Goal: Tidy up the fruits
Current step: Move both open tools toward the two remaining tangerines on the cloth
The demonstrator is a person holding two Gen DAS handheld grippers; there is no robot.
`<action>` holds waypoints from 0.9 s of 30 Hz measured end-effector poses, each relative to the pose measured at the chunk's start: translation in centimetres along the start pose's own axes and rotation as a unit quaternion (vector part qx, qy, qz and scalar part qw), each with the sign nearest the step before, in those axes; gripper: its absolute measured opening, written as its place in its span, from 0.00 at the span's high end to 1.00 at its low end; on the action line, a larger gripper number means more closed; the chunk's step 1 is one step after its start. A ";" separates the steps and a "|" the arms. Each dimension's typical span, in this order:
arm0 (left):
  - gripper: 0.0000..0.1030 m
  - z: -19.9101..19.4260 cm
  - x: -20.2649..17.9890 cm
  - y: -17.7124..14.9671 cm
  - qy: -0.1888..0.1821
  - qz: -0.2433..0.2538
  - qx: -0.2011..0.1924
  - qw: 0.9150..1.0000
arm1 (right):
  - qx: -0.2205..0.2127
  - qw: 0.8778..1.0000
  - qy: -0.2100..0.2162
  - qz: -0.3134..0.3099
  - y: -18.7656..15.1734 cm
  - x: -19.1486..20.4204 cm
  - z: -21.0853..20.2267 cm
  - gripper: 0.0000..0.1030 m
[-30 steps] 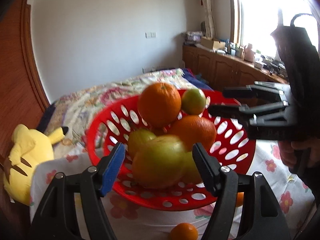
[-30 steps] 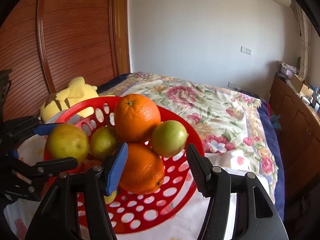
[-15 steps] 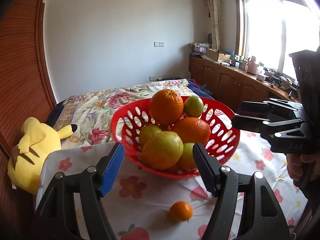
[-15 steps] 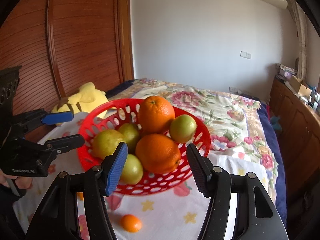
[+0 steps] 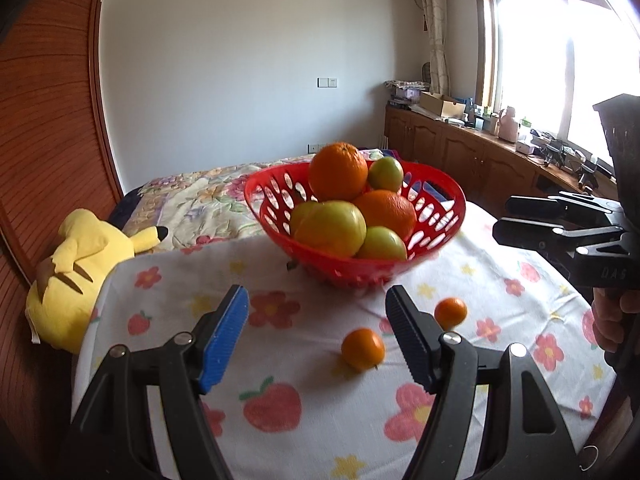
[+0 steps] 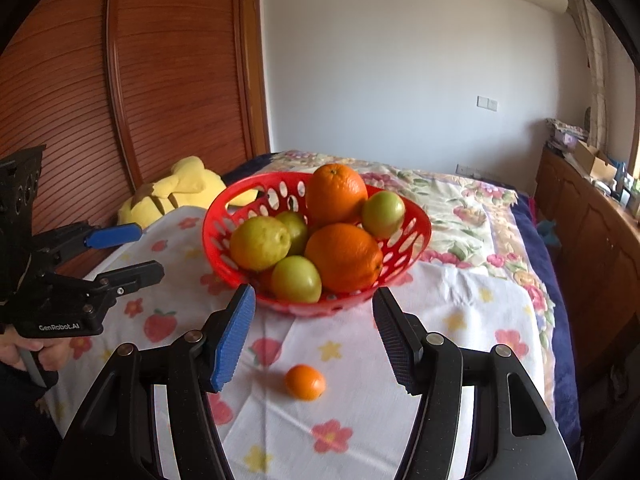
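A red perforated basket (image 5: 438,236) (image 6: 214,252) stands on the cloth-covered table, piled with two big oranges (image 5: 338,170) (image 6: 344,258) and several yellow-green fruits (image 5: 332,228). Two small tangerines (image 5: 363,349) (image 5: 451,312) lie loose on the cloth in front of it; the right wrist view shows one tangerine (image 6: 305,382). My left gripper (image 5: 316,300) (image 6: 150,250) is open, short of the basket, nothing between its fingers. My right gripper (image 6: 314,296) (image 5: 502,216) is open too, off the basket's other side and apart from it.
The table carries a white cloth (image 5: 168,300) printed with flowers and strawberries. A yellow plush toy (image 5: 76,264) lies at its left edge against a wooden wardrobe (image 6: 80,100). A bed with a floral cover (image 6: 460,208) is behind; wooden cabinets (image 5: 460,152) line the right wall.
Both grippers have drawn back from the basket, which filled the views close between the fingers and now sits farther off. The loose tangerines and more of the cloth have come into view.
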State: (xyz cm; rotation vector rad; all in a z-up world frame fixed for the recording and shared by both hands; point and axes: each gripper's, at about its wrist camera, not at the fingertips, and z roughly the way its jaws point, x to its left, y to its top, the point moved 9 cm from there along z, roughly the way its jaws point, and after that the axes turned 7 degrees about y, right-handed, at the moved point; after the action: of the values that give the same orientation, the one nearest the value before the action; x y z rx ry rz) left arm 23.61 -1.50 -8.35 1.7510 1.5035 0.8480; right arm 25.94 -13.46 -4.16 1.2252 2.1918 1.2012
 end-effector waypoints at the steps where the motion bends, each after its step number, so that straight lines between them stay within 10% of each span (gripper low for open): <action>1: 0.30 0.0 -0.1 -0.3 -0.001 -0.001 0.002 1.000 | 0.001 1.000 -0.001 0.001 -0.3 0.1 -0.1 0.39; 27: 0.31 2.8 -0.8 -5.7 0.000 -0.002 0.051 0.999 | 0.071 0.997 0.006 0.030 -6.0 -0.2 3.7 0.55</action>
State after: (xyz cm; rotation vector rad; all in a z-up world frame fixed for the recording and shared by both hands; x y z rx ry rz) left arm 22.66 -1.86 -14.70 1.8206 1.5739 0.7824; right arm 25.29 -13.37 -11.15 1.3522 2.2980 1.0924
